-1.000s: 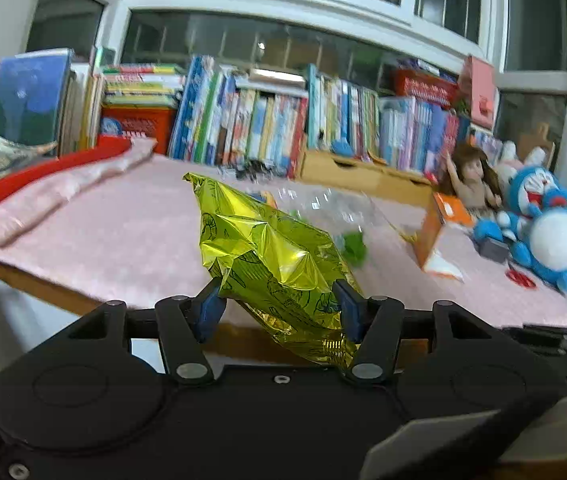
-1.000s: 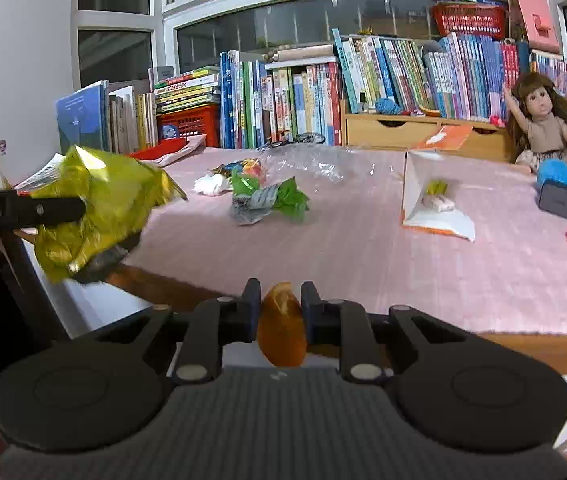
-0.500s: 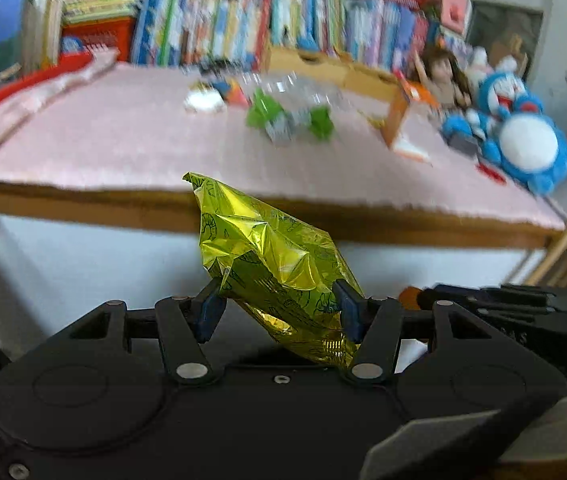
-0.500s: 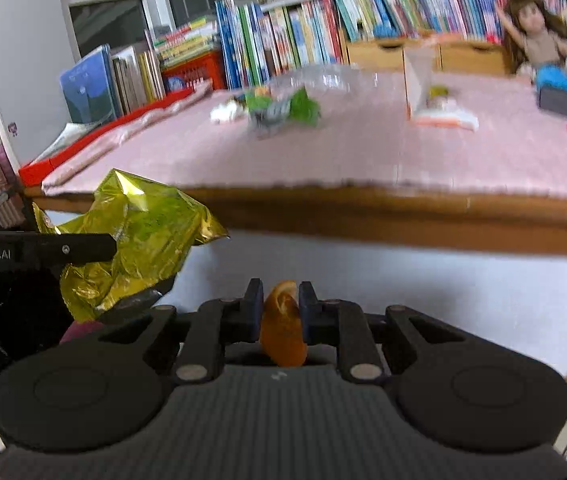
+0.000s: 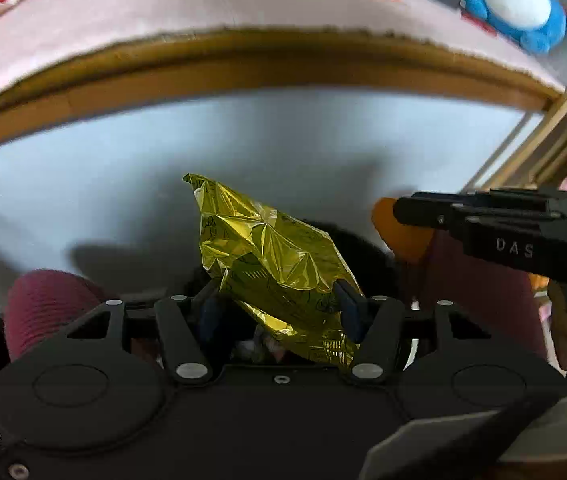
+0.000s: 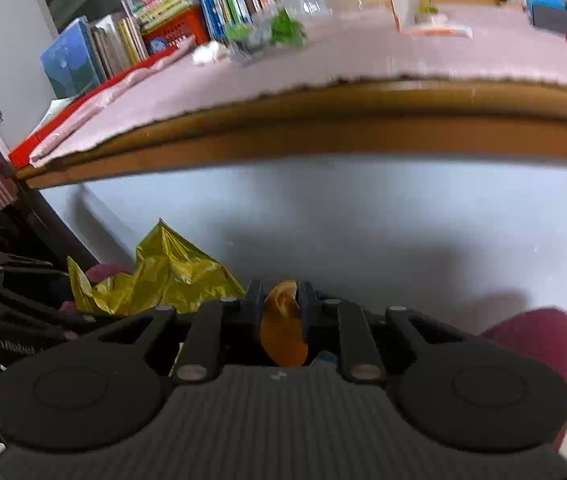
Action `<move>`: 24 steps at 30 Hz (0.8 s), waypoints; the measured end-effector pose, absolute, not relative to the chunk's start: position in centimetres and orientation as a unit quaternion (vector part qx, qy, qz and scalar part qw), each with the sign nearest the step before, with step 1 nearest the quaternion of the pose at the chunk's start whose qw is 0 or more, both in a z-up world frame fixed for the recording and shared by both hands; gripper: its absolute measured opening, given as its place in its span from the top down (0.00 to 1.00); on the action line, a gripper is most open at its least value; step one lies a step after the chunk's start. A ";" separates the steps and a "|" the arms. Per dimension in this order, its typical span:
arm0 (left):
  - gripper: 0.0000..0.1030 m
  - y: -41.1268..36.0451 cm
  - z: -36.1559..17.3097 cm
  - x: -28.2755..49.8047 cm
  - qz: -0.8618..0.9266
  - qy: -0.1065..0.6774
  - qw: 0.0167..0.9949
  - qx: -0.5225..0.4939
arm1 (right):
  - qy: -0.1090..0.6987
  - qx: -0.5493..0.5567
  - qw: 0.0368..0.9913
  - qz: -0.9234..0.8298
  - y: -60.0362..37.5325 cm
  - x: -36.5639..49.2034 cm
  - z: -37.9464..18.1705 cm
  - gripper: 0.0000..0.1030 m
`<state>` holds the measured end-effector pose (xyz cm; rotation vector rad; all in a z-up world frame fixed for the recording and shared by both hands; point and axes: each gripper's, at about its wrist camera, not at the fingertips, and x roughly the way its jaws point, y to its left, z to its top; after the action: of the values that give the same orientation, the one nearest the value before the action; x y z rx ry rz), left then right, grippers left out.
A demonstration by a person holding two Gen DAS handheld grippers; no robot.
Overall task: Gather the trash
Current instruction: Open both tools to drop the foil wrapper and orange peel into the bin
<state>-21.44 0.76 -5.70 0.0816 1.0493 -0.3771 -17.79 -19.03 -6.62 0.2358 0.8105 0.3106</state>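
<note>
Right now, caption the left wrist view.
Left gripper holds crumpled gold foil bag below the table edge.

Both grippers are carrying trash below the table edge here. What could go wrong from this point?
1. The left gripper pinches the gold foil bag only at its lower part; the crumpled bulk sticks out, so it could slip or snag.
2. The right gripper grips a small orange peel that might drop short of wherever it is headed; no bin is clearly visible.
3. The grippers are close together and could collide.
</note>
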 end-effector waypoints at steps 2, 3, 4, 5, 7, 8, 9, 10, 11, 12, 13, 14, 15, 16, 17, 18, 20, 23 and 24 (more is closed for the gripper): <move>0.46 0.2 -7.2 -20.8 -0.180 0.508 0.841 0.052 | 0.400 0.119 0.897 0.148 -18.9 -17.3 -7.6 0.78; 0.45 -0.1 -7.8 -20.3 -0.174 0.515 0.837 0.057 | 0.405 0.120 0.895 0.145 -18.9 -17.0 -8.2 0.78; 0.45 -0.5 -8.8 -19.8 -0.169 0.525 0.832 0.065 | 0.410 0.124 0.892 0.142 -18.8 -16.8 -8.7 0.78; 0.45 -0.8 -9.6 -19.3 -0.164 0.533 0.827 0.071 | 0.416 0.131 0.889 0.140 -18.9 -16.5 -9.2 0.78; 0.45 -1.2 -10.9 -18.6 -0.154 0.547 0.820 0.074 | 0.427 0.145 0.882 0.140 -18.8 -15.9 -9.9 0.78; 0.45 -1.4 -11.4 -18.4 -0.154 0.550 0.817 0.075 | 0.430 0.147 0.880 0.140 -18.7 -15.7 -10.2 0.78; 0.45 -1.4 -11.7 -18.2 -0.154 0.554 0.815 0.074 | 0.432 0.146 0.879 0.140 -18.6 -15.5 -10.4 0.78; 0.45 -1.4 -11.9 -18.1 -0.154 0.557 0.813 0.073 | 0.435 0.144 0.878 0.139 -18.6 -15.4 -10.6 0.78; 0.45 -1.4 -12.1 -17.9 -0.156 0.559 0.811 0.074 | 0.437 0.144 0.877 0.139 -18.5 -15.3 -10.7 0.78; 0.44 -1.5 -12.1 -17.9 -0.158 0.560 0.809 0.076 | 0.439 0.146 0.875 0.139 -18.5 -15.2 -10.8 0.77; 0.44 -1.5 -12.1 -17.8 -0.159 0.561 0.809 0.077 | 0.443 0.147 0.873 0.141 -18.4 -15.1 -10.9 0.76; 0.44 -1.3 -12.1 -17.5 -0.157 0.561 0.809 0.078 | 0.445 0.150 0.871 0.141 -18.3 -14.9 -11.0 0.74; 0.42 -1.4 -12.0 -17.6 -0.154 0.561 0.809 0.078 | 0.447 0.152 0.870 0.142 -18.3 -14.9 -11.1 0.71; 0.36 -1.3 -12.0 -17.5 -0.152 0.562 0.809 0.077 | 0.448 0.154 0.869 0.140 -18.4 -14.8 -11.2 0.68; 0.30 -1.2 -12.1 -17.4 -0.147 0.563 0.810 0.077 | 0.448 0.158 0.869 0.138 -18.4 -14.8 -11.3 0.63; 0.19 -1.2 -12.1 -17.3 -0.144 0.561 0.812 0.077 | 0.449 0.160 0.868 0.137 -18.5 -14.7 -11.3 0.54; 0.15 -1.1 -11.9 -17.4 -0.140 0.553 0.817 0.083 | 0.448 0.163 0.868 0.137 -18.7 -14.8 -11.2 0.41; 0.14 -1.2 -11.8 -17.4 -0.144 0.554 0.815 0.090 | 0.445 0.161 0.871 0.132 -18.9 -14.7 -11.0 0.37; 0.14 -1.2 -11.8 -17.5 -0.144 0.555 0.814 0.090 | 0.443 0.162 0.872 0.131 -19.0 -14.7 -10.9 0.36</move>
<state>-17.48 -1.24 -11.77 0.1910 1.1847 -0.3062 -14.66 -19.00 -10.89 0.3376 0.9264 0.2730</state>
